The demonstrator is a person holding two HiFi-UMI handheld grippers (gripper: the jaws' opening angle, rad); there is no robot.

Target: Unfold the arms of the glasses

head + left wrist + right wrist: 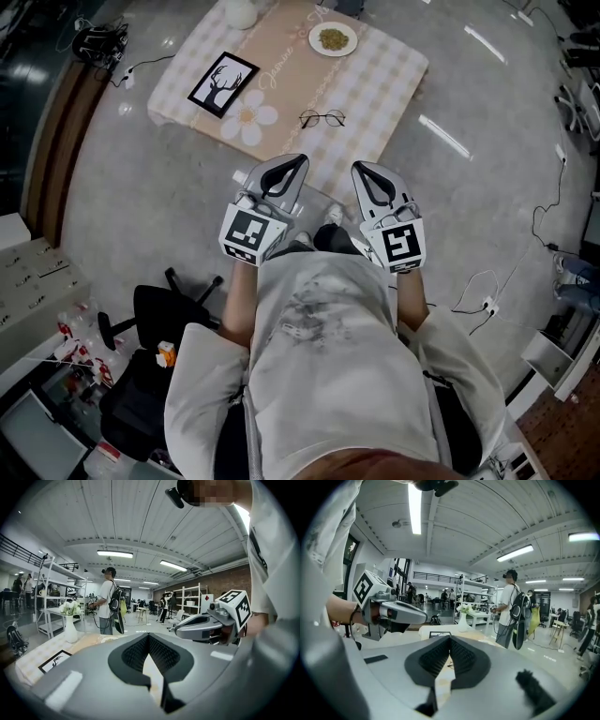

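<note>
Thin round-rimmed glasses [322,118] lie on the checked tablecloth of a low table [380,80], toward its near edge; I cannot tell how their arms stand. My left gripper [298,161] and right gripper [361,169] hang side by side before my chest, short of the table and apart from the glasses. Both have their jaws together with nothing between them. In the right gripper view the glasses [450,665] show as a tiny shape through the slot behind the shut tips [450,638]. The left gripper view shows its own shut tips [149,635] and the right gripper [206,627] beside it.
On the table stand a black-framed deer picture [222,84], a plate of food [333,38] and a white vase [240,11]. A black chair [155,319] sits at my left. Cables trail on the floor [487,300]. A person with a backpack [108,602] stands beyond the table.
</note>
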